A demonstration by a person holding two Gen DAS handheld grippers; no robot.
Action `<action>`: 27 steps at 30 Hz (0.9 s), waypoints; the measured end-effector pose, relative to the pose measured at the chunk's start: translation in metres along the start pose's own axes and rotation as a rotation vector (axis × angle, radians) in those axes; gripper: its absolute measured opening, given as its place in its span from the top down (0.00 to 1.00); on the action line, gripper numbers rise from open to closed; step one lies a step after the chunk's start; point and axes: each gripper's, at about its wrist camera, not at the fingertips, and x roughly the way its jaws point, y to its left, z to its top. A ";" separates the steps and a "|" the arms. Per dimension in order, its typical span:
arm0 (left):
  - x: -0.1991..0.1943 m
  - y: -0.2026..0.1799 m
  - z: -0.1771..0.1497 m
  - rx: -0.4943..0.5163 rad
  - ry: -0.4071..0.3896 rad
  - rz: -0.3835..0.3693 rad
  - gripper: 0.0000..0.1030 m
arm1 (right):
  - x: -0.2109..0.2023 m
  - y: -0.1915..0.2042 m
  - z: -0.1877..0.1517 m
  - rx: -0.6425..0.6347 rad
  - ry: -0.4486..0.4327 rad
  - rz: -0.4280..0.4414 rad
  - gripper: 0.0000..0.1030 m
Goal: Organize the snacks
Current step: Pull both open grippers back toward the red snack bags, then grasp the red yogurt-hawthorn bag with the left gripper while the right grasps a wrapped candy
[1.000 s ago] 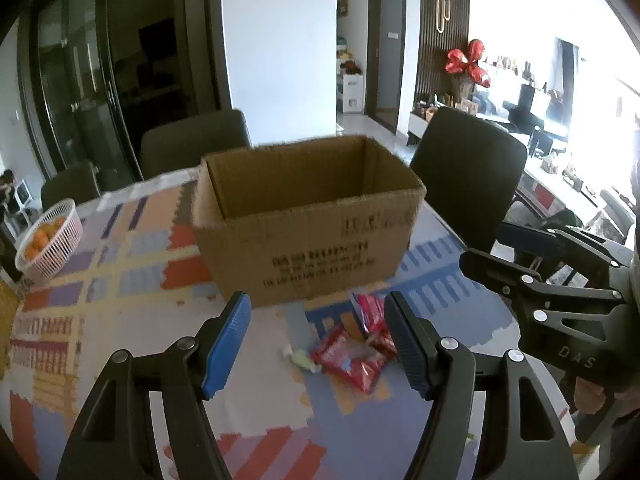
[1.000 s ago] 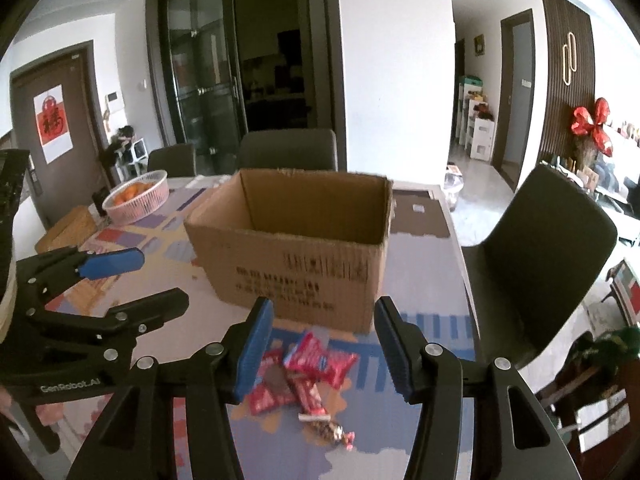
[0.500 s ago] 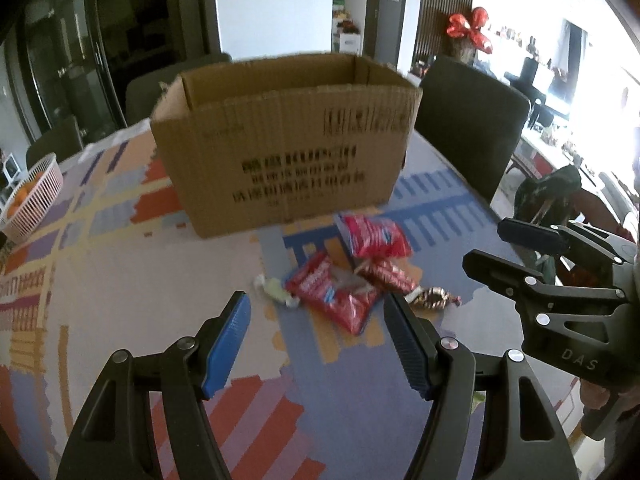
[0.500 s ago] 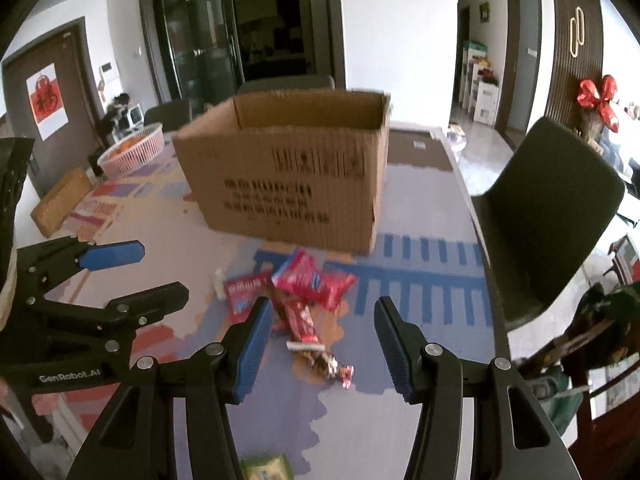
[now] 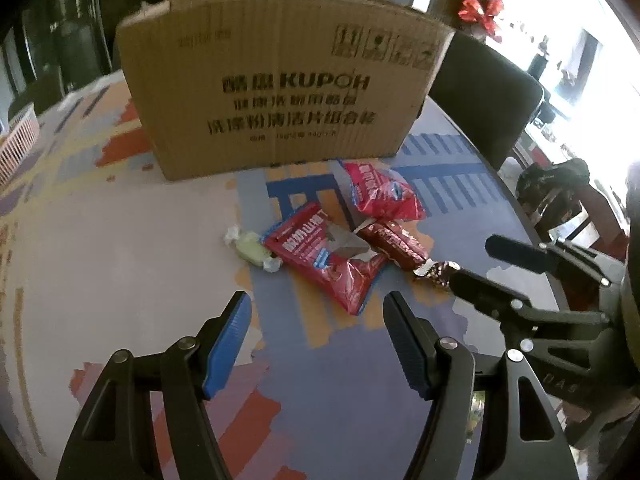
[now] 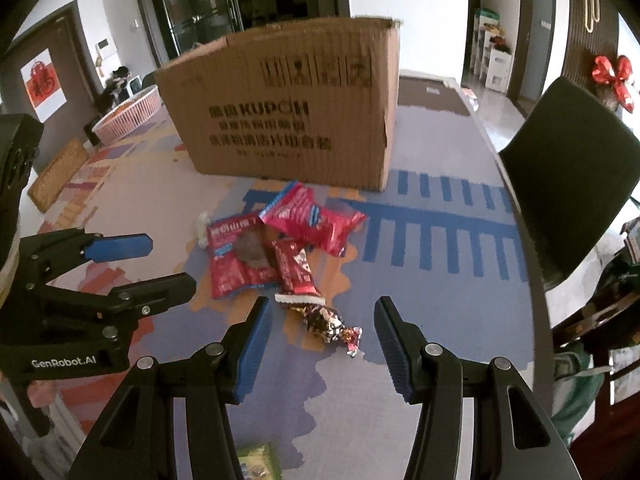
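A pile of snacks lies in front of an open cardboard box [image 5: 280, 92] [image 6: 288, 112]. It holds a flat red packet [image 5: 324, 256] [image 6: 240, 256], a puffed red packet [image 5: 380, 192] [image 6: 312, 220], a dark red bar [image 5: 396, 244] [image 6: 296, 268], a foil candy [image 5: 434, 272] [image 6: 326, 322] and a pale green candy [image 5: 252, 250]. My left gripper [image 5: 316, 340] [image 6: 156, 260] is open just short of the flat red packet. My right gripper [image 6: 322, 344] [image 5: 476, 264] is open, with the foil candy lying between its fingertips.
The table [image 5: 100, 240] has a colourful patterned cloth. A pink basket [image 6: 128, 116] stands at the far left. A dark chair [image 6: 568, 168] stands at the table's right edge. A green packet [image 6: 256, 460] lies under my right gripper.
Both grippers have moved down and forward toward the snack pile. The box now looms higher and its inside is hidden. Both stay open.
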 end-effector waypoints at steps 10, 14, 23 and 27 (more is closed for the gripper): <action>0.030 0.007 0.010 -0.114 0.062 -0.055 0.39 | 0.021 -0.004 -0.002 -0.011 0.057 0.019 0.48; 0.039 0.004 0.015 -0.139 0.068 -0.043 0.39 | 0.025 -0.004 -0.003 -0.013 0.065 0.021 0.48; 0.050 -0.009 0.028 -0.161 0.061 0.039 0.39 | 0.030 -0.010 -0.005 0.008 0.063 0.051 0.54; 0.055 -0.016 0.031 -0.150 0.058 0.075 0.39 | 0.033 -0.009 -0.006 0.001 0.069 0.066 0.57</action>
